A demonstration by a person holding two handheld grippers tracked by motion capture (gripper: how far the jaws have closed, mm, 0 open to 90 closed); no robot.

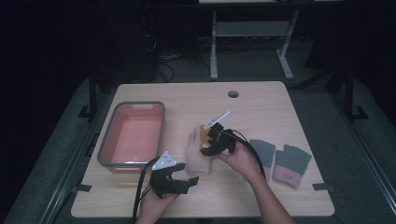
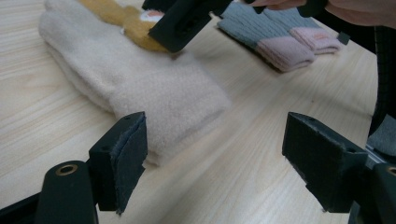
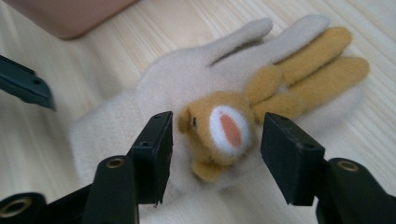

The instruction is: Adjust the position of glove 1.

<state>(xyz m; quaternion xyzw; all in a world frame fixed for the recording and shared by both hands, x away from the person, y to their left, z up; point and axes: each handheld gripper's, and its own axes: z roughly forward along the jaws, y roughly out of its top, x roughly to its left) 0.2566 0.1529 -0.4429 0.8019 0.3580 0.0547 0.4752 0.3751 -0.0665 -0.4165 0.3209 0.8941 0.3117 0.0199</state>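
A cream glove (image 1: 198, 151) is shown lying flat near the middle of the wooden bench (image 1: 261, 100), its cuff toward the person and its fingers pointing away. A yellow-brown rabbit figure (image 3: 224, 128) with long ears is seen sewn on the back of the glove. The right tool (image 1: 211, 143) is held directly over the glove, tilted down; its jaws are released and stand spread to either side of the rabbit's head, with no pad pressed on it, as the right gripper view (image 3: 215, 156) makes plain. The left tool (image 1: 187, 179) is held just short of the glove's cuff, on the person's side; its jaws are released and wide apart, nothing being gripped between them, and in the left gripper view (image 2: 212, 161) the cuff is seen ahead of the left jaw. To the left of the glove a pink tub (image 1: 109, 154) with a grey rim is set on the bench. To the right of the glove, beyond the right hand (image 1: 243, 158), a pair of grey gloves (image 1: 282, 161) with pink cuffs is laid side by side, apart from the cream glove.
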